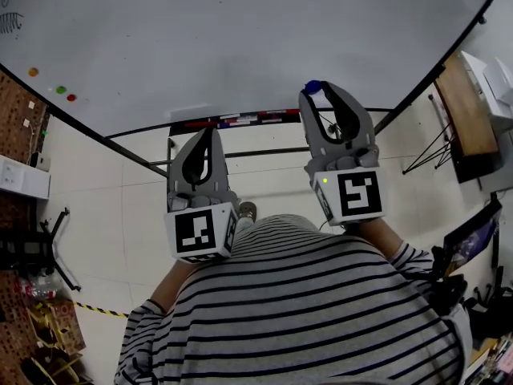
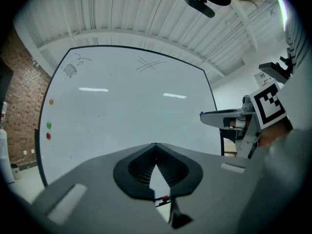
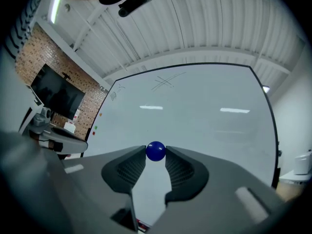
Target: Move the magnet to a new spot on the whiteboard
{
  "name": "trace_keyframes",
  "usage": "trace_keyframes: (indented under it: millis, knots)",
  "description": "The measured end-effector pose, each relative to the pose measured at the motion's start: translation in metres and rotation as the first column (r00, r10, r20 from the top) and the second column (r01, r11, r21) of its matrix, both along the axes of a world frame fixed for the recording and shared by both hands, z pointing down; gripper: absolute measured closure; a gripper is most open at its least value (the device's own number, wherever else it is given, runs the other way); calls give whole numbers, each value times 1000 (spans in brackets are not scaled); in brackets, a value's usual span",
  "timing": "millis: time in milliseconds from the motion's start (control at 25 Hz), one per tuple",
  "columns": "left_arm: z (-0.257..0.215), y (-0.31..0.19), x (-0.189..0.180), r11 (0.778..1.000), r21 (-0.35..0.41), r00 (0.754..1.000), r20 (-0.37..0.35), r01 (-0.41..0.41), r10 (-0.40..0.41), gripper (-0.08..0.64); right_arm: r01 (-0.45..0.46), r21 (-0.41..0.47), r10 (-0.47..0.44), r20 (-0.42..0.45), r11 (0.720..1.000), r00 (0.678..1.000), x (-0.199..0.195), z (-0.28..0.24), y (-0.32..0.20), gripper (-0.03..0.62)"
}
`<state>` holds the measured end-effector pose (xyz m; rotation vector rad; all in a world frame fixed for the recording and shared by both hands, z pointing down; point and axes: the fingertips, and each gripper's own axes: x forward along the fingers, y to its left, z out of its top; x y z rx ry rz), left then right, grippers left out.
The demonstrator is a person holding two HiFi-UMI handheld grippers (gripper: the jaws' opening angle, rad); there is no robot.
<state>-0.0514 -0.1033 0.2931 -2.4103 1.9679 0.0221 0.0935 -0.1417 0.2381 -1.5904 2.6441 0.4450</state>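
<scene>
A round blue magnet [image 3: 155, 151] sits between the fingertips of my right gripper [image 3: 155, 153], and both pads touch its sides. In the head view the blue magnet [image 1: 312, 87] lies over the lower part of the whiteboard [image 1: 240, 38], at the tip of the right gripper [image 1: 319, 93]. Whether it touches the board I cannot tell. My left gripper [image 1: 211, 131] hangs lower and to the left, in front of the board's bottom edge. Its fingertips meet with nothing between them, as the left gripper [image 2: 155, 147] view also shows.
Orange [image 1: 33, 72], green [image 1: 60, 90] and red [image 1: 71, 98] magnets sit at the board's left edge. A marker tray [image 1: 232, 121] runs under the board. A wooden table [image 1: 465, 111] stands to the right, a brick wall [image 1: 16, 111] to the left.
</scene>
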Motion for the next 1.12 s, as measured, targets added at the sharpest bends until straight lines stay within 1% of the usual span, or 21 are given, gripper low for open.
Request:
trace_keyframes:
  millis: [120, 360, 640, 760, 880, 1040, 1120]
  knots:
    - [-5, -25, -19, 1000, 1, 1000, 10, -2, 2, 545, -29, 40, 30, -5, 999, 1000, -12, -15, -32, 466]
    - [-17, -72, -65, 1000, 18, 1000, 5, -7, 7, 545, -78, 103, 80, -14, 992, 997, -46, -44, -93, 468]
    - [-16, -120, -101, 1000, 21, 1000, 4, -17, 17, 545, -153, 139, 157, -21, 978, 987, -69, -51, -151, 468]
    - [-13, -132, -109, 1000, 15, 1000, 2, -23, 23, 545, -191, 163, 198, -25, 968, 980, -71, -53, -161, 467]
    - [-10, -140, -113, 1000, 2, 1000, -3, -25, 25, 545, -224, 187, 229, -8, 957, 973, -71, -53, -162, 466]
    - [-6, -142, -108, 999, -4, 999, -1, -40, 40, 545, -200, 170, 201, 12, 965, 979, -67, -51, -156, 468]
    - [-6, -139, -102, 999, 0, 999, 4, -45, 45, 545, -182, 158, 177, 45, 971, 983, -64, -53, -145, 483]
